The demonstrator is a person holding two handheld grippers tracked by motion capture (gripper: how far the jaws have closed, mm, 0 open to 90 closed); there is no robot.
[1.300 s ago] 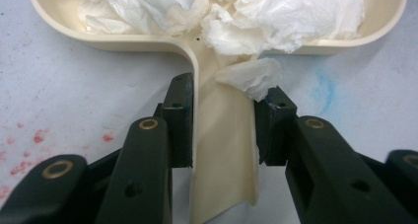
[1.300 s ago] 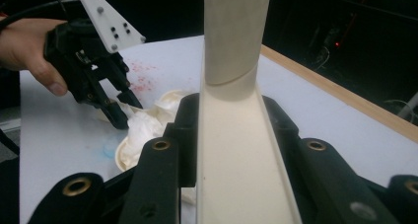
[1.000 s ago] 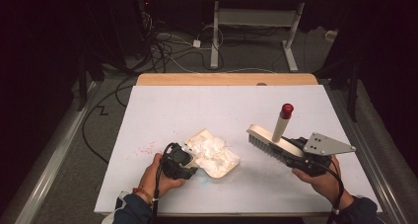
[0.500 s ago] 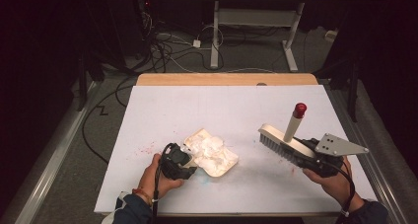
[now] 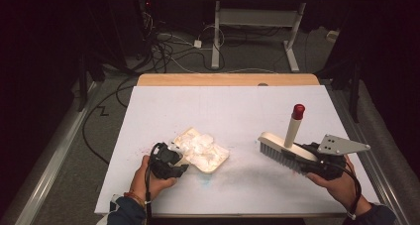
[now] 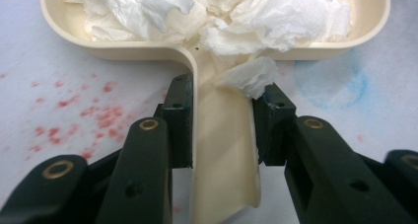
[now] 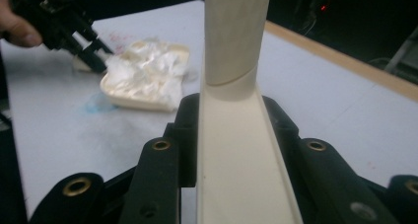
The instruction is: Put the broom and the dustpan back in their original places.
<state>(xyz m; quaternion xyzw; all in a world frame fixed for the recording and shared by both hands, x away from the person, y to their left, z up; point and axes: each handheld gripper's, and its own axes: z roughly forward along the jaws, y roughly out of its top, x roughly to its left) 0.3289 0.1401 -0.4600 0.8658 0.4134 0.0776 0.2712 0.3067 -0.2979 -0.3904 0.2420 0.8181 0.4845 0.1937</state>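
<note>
While the dustpan stays at table centre, left gripper clamping its handle, the right gripper carries the clenched brush toward 3 o'clock; bristles hidden in right gripper view.

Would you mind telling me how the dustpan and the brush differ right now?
The dustpan lies flat on the table near the left tongs, full of crumpled tissue; the brush carries nothing. The dustpan's handle lies level, while the brush's red-tipped handle stands up. The brush sits far right in the right tongs. Both are cream plastic, each gripped by tongs.
</note>
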